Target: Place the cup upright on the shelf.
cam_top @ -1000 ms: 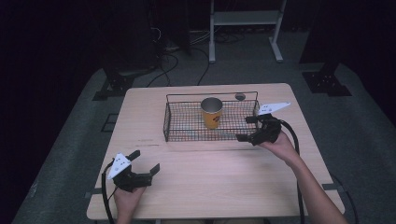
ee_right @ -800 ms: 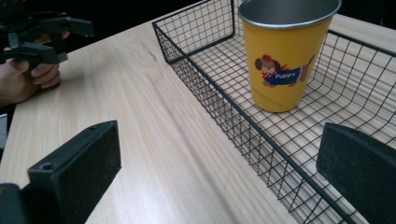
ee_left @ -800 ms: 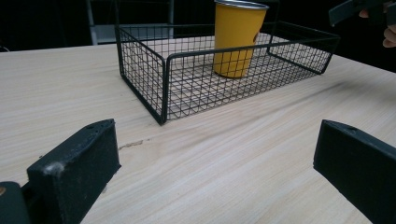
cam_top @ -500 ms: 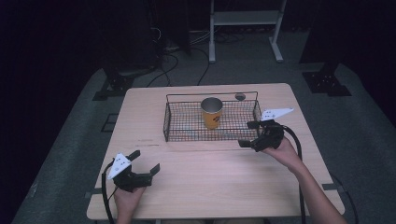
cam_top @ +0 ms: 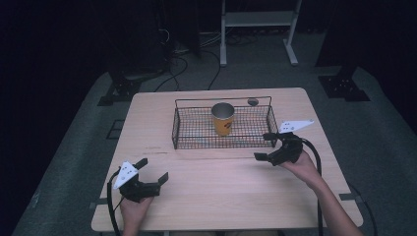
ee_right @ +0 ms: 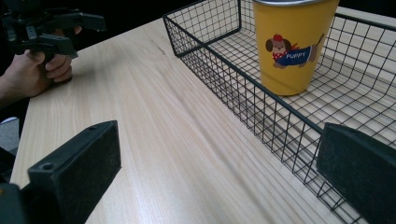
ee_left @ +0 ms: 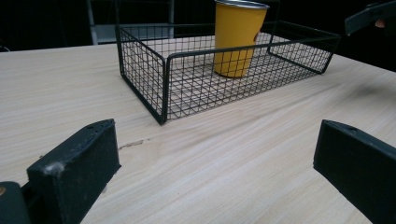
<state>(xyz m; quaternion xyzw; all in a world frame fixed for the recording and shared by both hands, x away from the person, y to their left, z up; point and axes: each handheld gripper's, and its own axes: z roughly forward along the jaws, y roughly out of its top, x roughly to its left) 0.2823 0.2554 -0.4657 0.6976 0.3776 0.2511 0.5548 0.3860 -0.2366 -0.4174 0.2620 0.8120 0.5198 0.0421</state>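
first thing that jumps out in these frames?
The yellow cup with a cartoon dog and the word PUPPY, standing upright inside the black wire basket at the far middle of the wooden table. Next, the two open grippers: the right gripper just off the basket's near right corner, the left gripper at the table's near left.

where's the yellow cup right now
In the high view the yellow cup stands upright inside the wire basket at mid-table, ahead of the right tool.
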